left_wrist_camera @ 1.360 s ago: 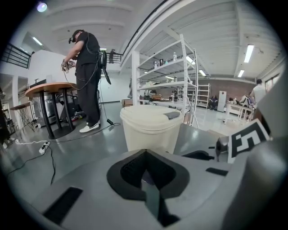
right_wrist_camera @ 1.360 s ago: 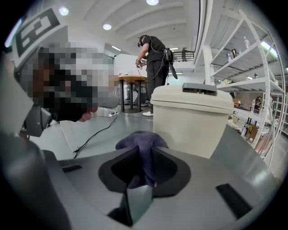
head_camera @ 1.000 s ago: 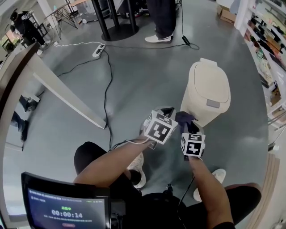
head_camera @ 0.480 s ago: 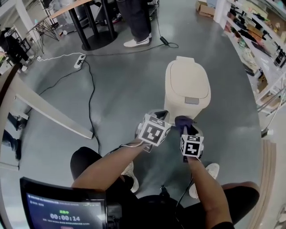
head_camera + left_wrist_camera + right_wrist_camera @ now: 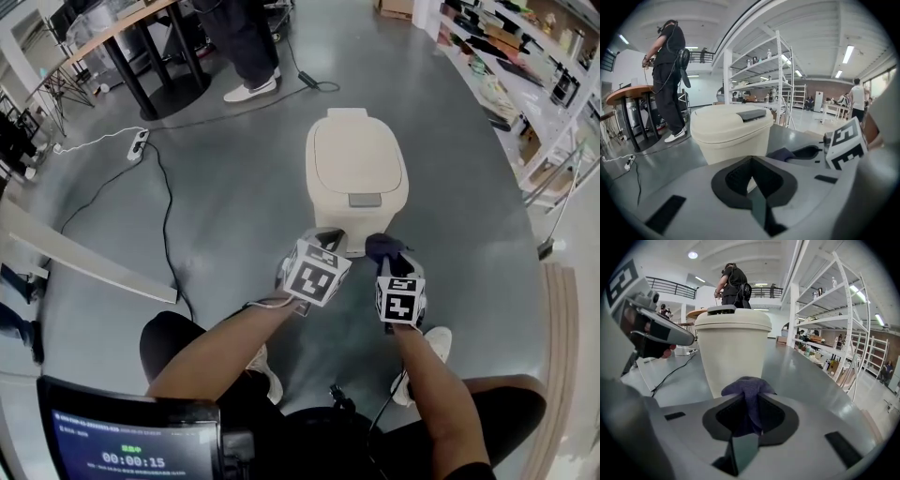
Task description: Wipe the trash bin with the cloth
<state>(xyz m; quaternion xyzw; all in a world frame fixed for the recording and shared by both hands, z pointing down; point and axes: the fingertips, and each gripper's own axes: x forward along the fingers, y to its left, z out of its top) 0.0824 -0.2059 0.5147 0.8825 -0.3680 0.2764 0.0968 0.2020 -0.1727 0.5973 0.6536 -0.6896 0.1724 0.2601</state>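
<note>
Right gripper (image 5: pixel 747 401) is clamping a dark purple cloth (image 5: pixel 747 386) between its jaws, and the fabric is bunching out past the tips. In the head view this gripper is pointing at the lower front of the trash bin (image 5: pixel 356 164). The cloth is sitting close to the bin's wall, though whether it is touching cannot be told. The cream bin is standing upright on the grey floor (image 5: pixel 234 187) with its lid down, directly ahead of the person's two forearms. Just beside the right one, the left gripper (image 5: pixel 751 180) is aiming at the same side of the bin, its jaws pressing together with nothing between them. Farther off, a person (image 5: pixel 239 42) is standing by a round table (image 5: pixel 122 28), and a power strip (image 5: pixel 139 142) with its black cable is lying on the floor to the left. Shelving (image 5: pixel 525 56) is running along the right side of the room
</note>
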